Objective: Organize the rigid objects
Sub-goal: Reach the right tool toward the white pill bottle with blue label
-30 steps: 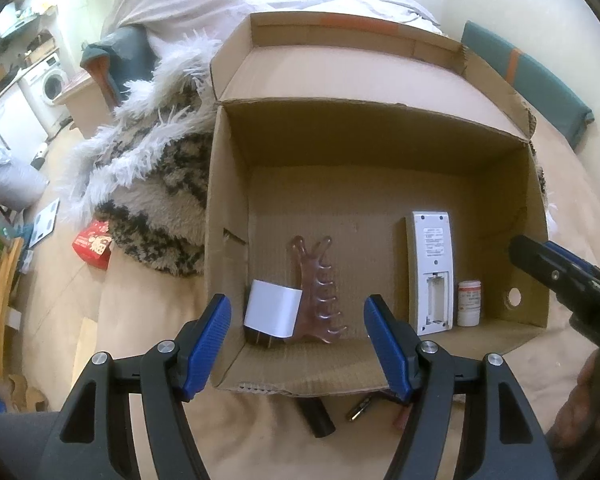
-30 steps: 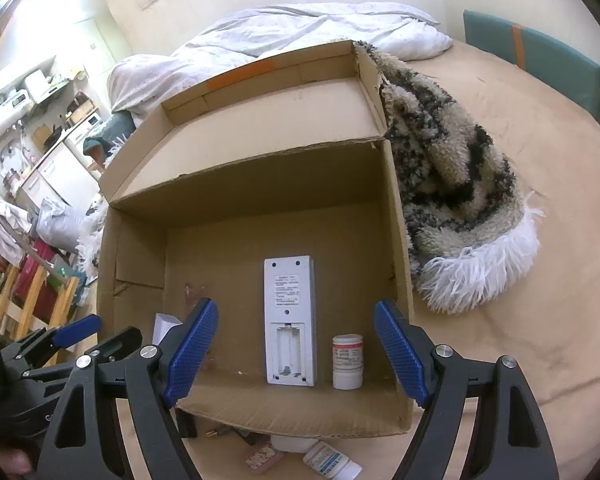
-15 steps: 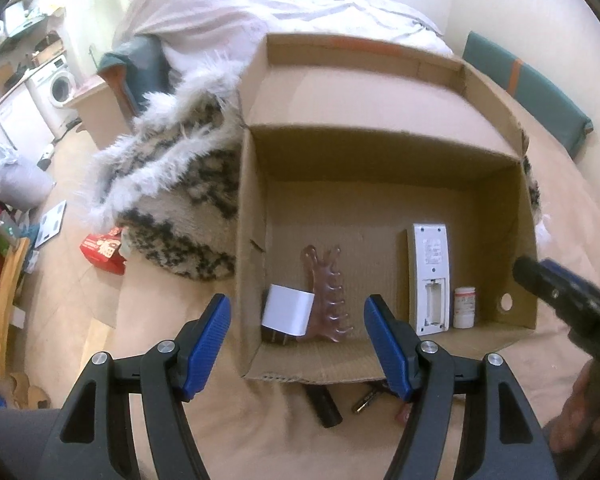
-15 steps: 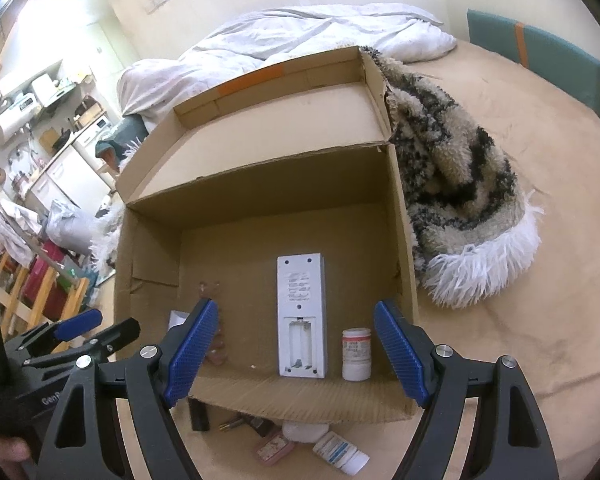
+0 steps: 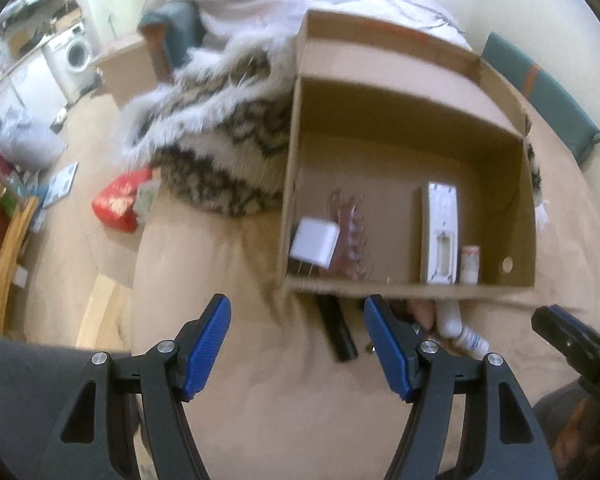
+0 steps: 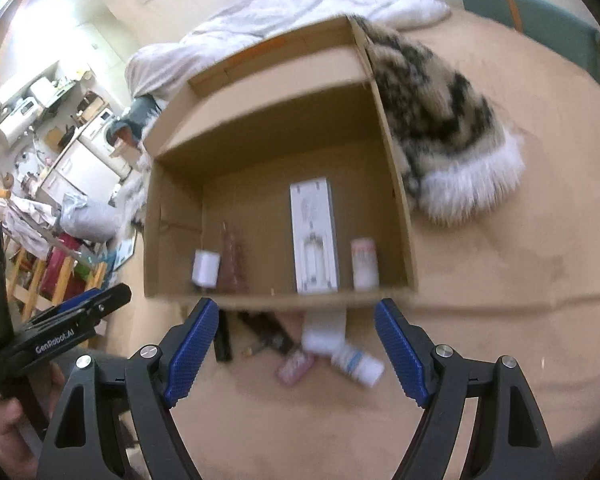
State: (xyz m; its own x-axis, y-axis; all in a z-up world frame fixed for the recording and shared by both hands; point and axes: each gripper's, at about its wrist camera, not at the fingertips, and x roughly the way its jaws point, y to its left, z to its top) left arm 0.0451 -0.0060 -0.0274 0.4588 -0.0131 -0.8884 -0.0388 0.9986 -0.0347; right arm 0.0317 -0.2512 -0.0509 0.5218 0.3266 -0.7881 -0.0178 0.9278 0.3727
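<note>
pulling back from the cardboard box (image 6: 396, 184), both views now show its near flap edge and the loose pile in front of it, which a second ago was mostly hidden: a black stick (image 5: 338, 334), a pink item (image 6: 296, 364) and a white bottle (image 6: 356, 362). the left gripper (image 5: 298, 344) and right gripper (image 6: 296, 350) gape wide with nothing between their pads. i judge the next pick comes from this pile, with open bedspread around it but the flap's edge close behind; the remote (image 6: 314, 236), small jar (image 6: 364, 262), charger (image 5: 314, 246) and hair claw (image 5: 350, 240) already lie in the box.

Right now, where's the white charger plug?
The charger plug is inside the cardboard box, in its near left corner, leaning against the brownish hair clip. In the right wrist view it sits at the box's lower left.
</note>
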